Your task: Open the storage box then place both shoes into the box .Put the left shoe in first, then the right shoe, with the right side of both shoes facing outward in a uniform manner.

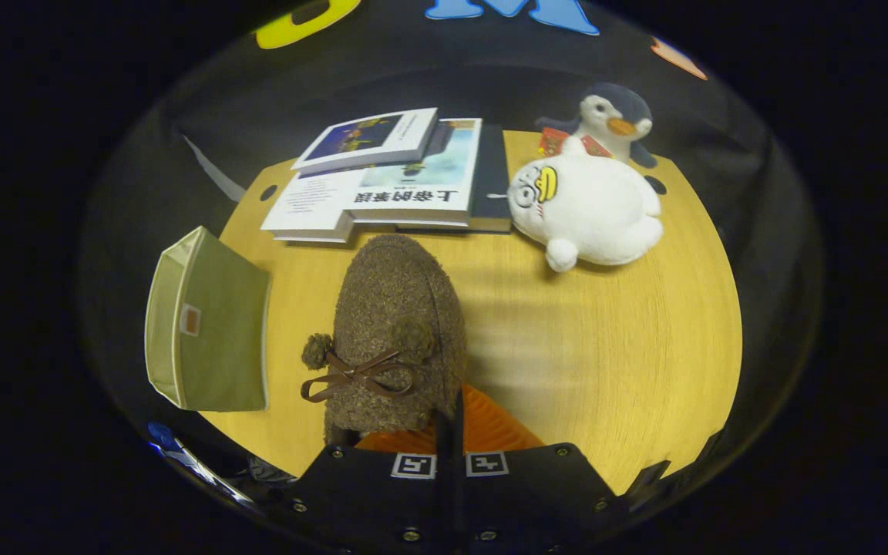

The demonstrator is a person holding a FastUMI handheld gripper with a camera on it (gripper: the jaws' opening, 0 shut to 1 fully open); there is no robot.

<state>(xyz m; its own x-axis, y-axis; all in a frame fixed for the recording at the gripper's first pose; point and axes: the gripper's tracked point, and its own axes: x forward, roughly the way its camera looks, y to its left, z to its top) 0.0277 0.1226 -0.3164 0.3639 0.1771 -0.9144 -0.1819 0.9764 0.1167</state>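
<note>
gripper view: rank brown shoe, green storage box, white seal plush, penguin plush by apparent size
1. brown shoe, held in the hand-held gripper, inflated by nearness
2-3. white seal plush and green storage box, too alike to rank
4. penguin plush

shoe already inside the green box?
No: the brown shoe is held up in the gripper, beside the green box.

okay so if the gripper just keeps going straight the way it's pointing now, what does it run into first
The gripper already has the brown fuzzy shoe at its fingers, apparently held, so the shoe leads. Straight ahead of the shoe's toe lies the stack of books on the table; it would likely meet those first, though depth is unclear.
</note>
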